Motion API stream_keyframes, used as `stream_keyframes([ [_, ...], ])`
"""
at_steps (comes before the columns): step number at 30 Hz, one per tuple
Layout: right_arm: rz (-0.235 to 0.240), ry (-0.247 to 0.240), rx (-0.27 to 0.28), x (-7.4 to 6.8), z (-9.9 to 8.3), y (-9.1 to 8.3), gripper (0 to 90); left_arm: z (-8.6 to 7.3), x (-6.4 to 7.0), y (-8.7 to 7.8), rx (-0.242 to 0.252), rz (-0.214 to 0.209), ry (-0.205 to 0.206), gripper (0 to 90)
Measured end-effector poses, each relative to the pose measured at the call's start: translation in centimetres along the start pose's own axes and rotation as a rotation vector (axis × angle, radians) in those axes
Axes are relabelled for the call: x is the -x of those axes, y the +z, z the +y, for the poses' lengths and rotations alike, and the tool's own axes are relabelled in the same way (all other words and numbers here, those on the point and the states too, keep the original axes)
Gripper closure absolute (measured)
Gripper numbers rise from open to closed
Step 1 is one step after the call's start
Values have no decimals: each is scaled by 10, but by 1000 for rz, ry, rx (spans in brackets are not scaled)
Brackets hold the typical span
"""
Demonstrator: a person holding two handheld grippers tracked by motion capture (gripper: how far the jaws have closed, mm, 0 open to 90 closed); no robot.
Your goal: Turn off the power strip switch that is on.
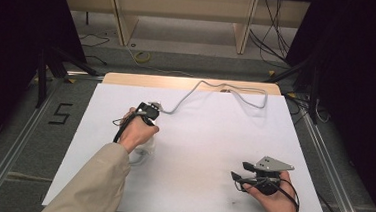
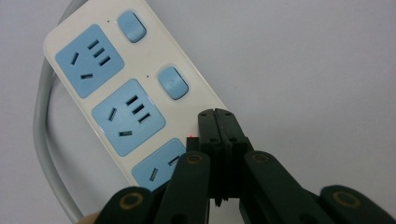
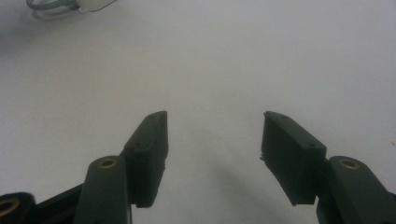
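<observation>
Overhead, left claw (image 2: 218, 116) closed, tips on power strip (image 2: 116, 79).

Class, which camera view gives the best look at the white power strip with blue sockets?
The left gripper view: the white power strip with blue sockets lies close, its sockets and switches plain. In the high view the person's left hand largely hides it. The right gripper view catches one far corner.

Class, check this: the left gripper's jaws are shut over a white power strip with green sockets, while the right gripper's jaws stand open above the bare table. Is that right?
Not quite. The sockets on the power strip are blue, not green, as the left gripper view shows. The rest holds: the left gripper has its jaws shut over the strip, and the right gripper stands open above the table.
</observation>
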State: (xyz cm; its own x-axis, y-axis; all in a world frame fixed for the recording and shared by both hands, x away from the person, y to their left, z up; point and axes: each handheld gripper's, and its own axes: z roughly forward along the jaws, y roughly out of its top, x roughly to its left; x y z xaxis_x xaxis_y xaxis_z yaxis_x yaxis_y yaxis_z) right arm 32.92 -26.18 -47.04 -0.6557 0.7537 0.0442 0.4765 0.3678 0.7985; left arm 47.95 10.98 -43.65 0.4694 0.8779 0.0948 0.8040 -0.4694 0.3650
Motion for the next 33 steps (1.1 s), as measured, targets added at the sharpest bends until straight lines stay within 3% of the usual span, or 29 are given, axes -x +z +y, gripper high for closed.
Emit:
stream_keyframes([
  [7, -1, 2, 0, 0, 0, -1, 422, -2, 1, 0, 16, 5, 7, 898],
  [11, -1, 2, 0, 0, 0, -1, 422, -5, 0, -4, 56, 9, 8, 896],
  [22, -1, 2, 2, 0, 0, -1, 421, -17, -6, -9, 93, -28, -4, 892],
  [24, -2, 3, 2, 1, 0, -1, 421, -20, -8, -12, 112, -37, -19, 814],
  [29, -2, 2, 3, 0, 0, -1, 421, -29, -13, -22, 164, -55, -35, 776],
  [33, -3, 3, 1, 0, 0, -1, 421, -39, -18, -28, 223, -89, -53, 675],
])
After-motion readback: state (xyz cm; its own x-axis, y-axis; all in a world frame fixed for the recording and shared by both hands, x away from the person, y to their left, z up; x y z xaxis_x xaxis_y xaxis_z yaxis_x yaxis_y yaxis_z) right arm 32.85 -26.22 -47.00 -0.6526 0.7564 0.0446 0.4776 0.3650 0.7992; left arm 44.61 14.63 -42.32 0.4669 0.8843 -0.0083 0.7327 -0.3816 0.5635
